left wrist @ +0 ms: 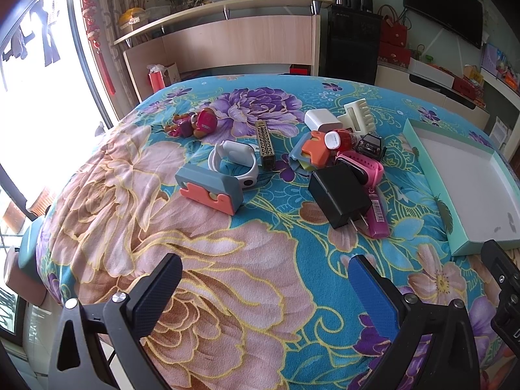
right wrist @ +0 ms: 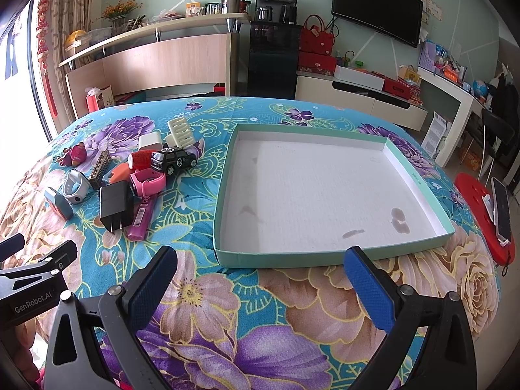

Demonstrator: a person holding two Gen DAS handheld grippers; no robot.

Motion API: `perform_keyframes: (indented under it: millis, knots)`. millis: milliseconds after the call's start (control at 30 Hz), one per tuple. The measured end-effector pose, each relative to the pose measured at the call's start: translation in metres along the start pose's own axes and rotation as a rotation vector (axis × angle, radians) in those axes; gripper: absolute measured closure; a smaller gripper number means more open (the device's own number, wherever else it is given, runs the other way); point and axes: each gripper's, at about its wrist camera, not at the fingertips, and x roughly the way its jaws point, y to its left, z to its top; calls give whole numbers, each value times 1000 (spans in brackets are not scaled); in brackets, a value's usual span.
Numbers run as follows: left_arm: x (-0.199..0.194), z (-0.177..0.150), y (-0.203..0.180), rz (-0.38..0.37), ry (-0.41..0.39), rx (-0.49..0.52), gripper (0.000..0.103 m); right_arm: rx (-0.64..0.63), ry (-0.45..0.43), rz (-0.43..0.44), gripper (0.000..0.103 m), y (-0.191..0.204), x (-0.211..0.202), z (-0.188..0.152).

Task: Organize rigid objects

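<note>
My left tongs (left wrist: 265,279) hung wide apart with nothing between them, low over the flowered bed cover (left wrist: 195,260); my right tongs (right wrist: 260,269) were just as wide and just as bare, facing the near wall of the tray (right wrist: 279,255); I judged that neither had taken anything yet, since the tray held nothing but a few stains; I had them spread, I think, so either could close on whichever piece came first. Beyond the left tongs lay the pile: a black charger (left wrist: 338,191) resting across a pink tube (left wrist: 378,214), a pink watch (left wrist: 360,165) touching it behind, a white watch (left wrist: 234,162) just beside a grey and coral block (left wrist: 211,188), a toy car (left wrist: 370,144), a comb (left wrist: 356,117) and a small doll (left wrist: 195,123) further back; all of it sat left of the tray, near but apart from it; the charger looked the nearest reach.
</note>
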Motion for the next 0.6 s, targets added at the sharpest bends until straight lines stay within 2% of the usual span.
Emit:
perform_keyframes:
  millis: [500,600]
  knots:
    - [1,0,-1,3,4,-1,0,11,8,-2,1,-3,0,-1]
    - [2,4,5,-35,20,-14,0,4,43,10,1,-2,4,-1]
